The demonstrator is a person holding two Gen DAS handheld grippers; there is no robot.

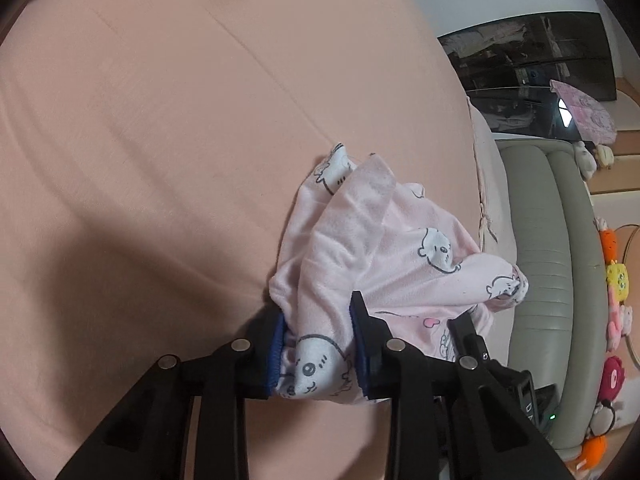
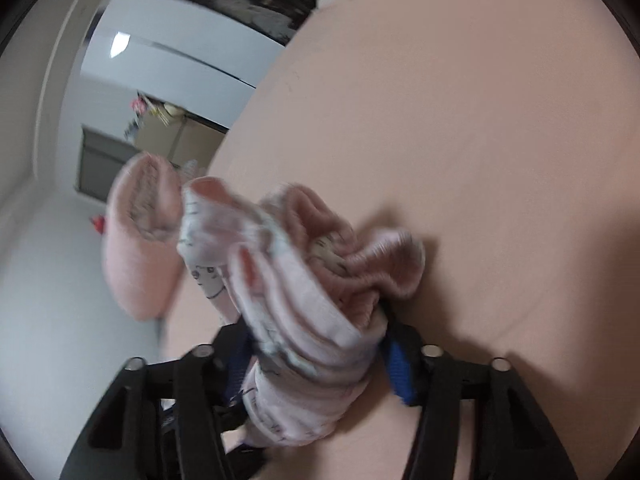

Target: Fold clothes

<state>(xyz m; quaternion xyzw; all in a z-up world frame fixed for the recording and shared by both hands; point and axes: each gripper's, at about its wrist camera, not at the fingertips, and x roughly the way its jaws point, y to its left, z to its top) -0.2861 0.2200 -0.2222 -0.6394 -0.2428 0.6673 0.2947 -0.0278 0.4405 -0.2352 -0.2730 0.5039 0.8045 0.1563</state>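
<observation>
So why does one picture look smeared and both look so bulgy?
Left wrist view: sharp, the printed pink garment crisp in the left claw, a dark shadow on the peach sheet. Right wrist view: motion-blurred, the garment in the right claw streaky. Both: the fisheye lens bends straight edges, and corners go dark.

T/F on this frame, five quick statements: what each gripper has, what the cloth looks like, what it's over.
1. The left gripper is clamped on bunched fabric. True: the pink garment is pinched between its blue pads.
2. The garment is plain, with no print. False: it is pale pink with cartoon animal figures.
3. The right gripper is empty. False: a thick gathered bundle of the same printed pink cloth fills the gap between its fingers.
4. The work surface is a wooden table. False: it is a peach-pink bed sheet.
5. The right wrist view is blurred. True: the cloth's edges smear there.
</observation>
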